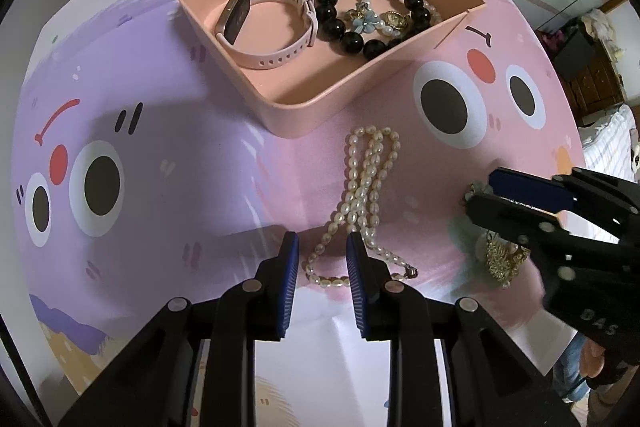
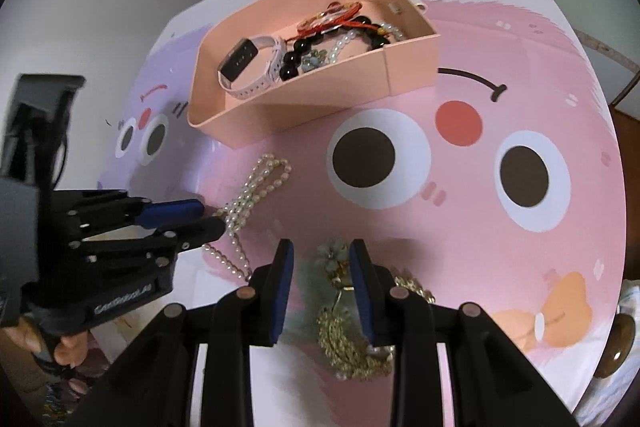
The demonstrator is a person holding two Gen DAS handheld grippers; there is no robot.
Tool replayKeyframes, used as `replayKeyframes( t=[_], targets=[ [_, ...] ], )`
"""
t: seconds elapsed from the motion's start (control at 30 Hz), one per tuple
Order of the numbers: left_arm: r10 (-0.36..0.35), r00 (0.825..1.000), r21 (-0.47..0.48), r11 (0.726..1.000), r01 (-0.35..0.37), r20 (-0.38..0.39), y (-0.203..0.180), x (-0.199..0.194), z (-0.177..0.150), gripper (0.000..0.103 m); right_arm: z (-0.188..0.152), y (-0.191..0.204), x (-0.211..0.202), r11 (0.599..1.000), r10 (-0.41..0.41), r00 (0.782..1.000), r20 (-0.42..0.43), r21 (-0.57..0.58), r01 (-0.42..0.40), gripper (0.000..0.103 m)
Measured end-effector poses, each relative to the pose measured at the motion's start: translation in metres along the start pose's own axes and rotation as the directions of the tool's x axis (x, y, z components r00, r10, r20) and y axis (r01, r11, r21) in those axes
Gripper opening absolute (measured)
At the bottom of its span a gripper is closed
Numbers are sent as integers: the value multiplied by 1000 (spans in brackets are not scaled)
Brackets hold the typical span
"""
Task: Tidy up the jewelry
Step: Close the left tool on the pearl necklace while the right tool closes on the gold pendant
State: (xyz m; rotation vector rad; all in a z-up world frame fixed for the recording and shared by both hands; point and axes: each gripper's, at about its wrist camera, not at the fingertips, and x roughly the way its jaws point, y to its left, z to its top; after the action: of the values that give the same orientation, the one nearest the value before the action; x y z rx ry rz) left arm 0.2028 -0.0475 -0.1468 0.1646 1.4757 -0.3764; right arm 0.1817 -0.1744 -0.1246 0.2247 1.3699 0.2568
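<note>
Just before the pink tray (image 1: 304, 115), the left gripper (image 1: 322, 259) hovered with fingers parted over the pearl necklace (image 1: 366, 183) on the bench, while the right gripper (image 2: 322, 267), fingers apart, straddled the gold ornament (image 2: 344, 331), seemingly preparing pickups.

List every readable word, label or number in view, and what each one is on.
"DAS": embossed on the right tongs body, left wrist view; any further letters are out of view.
White lettering on the left tongs body, right wrist view: too blurred to read.
Smartwatch screen: blank.
</note>
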Motion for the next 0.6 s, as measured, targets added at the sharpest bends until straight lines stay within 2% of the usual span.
replayKeyframes(
  t=[0.1,0.27,0.3,0.37,0.47,0.6],
  targets=[
    [12,1000,-31,999,-12,1,7,1,1,7,3,5,10,999,-39,999,-17,-11,38,29],
    [-37,999,-111,993,36,-11,24,1,-2,3,5,9,17,997,-77,997,-20,-29,77,28],
    [-37,999,-115,993,35,-12,26,0,-3,3,5,11,17,996,-82,997,-14,-32,82,21],
    [-37,999,-121,992,35,-12,27,-1,-6,2,4,12,17,996,-79,997,-17,-34,79,18],
    [-44,999,-129,991,44,4,29,-9,-7,2,4,13,14,998,-50,999,-6,-29,49,4],
    [-53,998,-125,990,57,34,28,-25,-9,2,5,16,1,999,-24,999,28,-25,25,3]
  ],
)
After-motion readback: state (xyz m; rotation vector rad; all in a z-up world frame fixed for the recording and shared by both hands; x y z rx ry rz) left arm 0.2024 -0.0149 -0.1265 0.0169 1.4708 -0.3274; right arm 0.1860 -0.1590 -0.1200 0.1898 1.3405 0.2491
